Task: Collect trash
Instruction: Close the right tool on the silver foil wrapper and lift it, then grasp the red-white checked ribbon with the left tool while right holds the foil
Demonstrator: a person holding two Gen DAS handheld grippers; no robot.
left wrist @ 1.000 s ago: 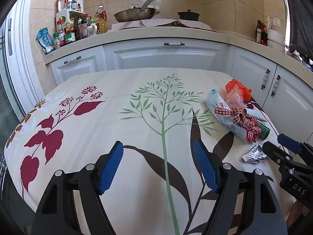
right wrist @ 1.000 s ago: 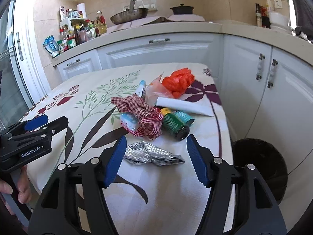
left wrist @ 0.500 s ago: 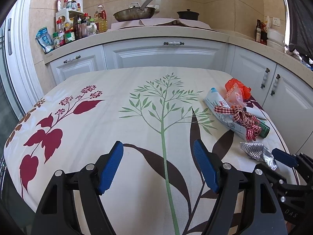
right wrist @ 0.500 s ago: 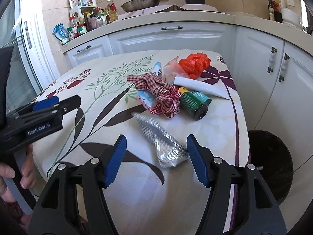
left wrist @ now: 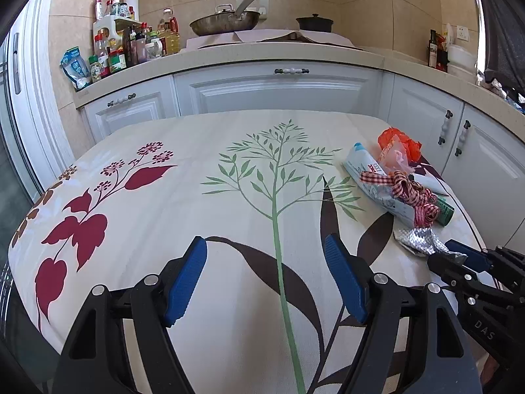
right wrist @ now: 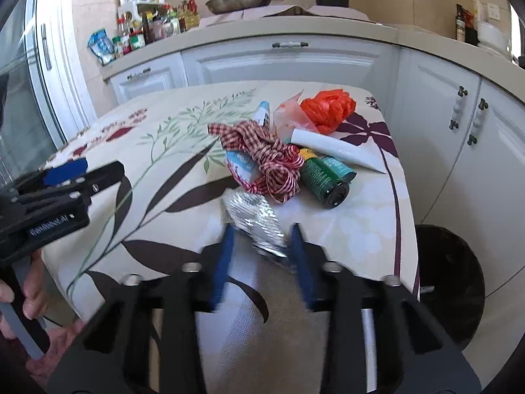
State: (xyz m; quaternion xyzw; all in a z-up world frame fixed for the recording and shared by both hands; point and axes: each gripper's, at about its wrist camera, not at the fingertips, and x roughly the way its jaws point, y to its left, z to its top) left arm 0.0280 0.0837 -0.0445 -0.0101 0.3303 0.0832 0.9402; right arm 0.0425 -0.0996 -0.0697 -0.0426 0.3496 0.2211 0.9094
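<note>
Right gripper (right wrist: 262,249) jaws just closing narrow on crumpled foil wrapper (right wrist: 254,216); edge-only pinch may slip when lifted toward bin (right wrist: 449,282).

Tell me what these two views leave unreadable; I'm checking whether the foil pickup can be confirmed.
- Right hand-held gripper: right wrist view, motion blur; jaws have just been closing around the foil wrapper, pad contact unclear.
- Black bin: right wrist view, inside too dark, partly behind the table.
- Tube under the checked ribbon: left wrist view, print too small.
</note>
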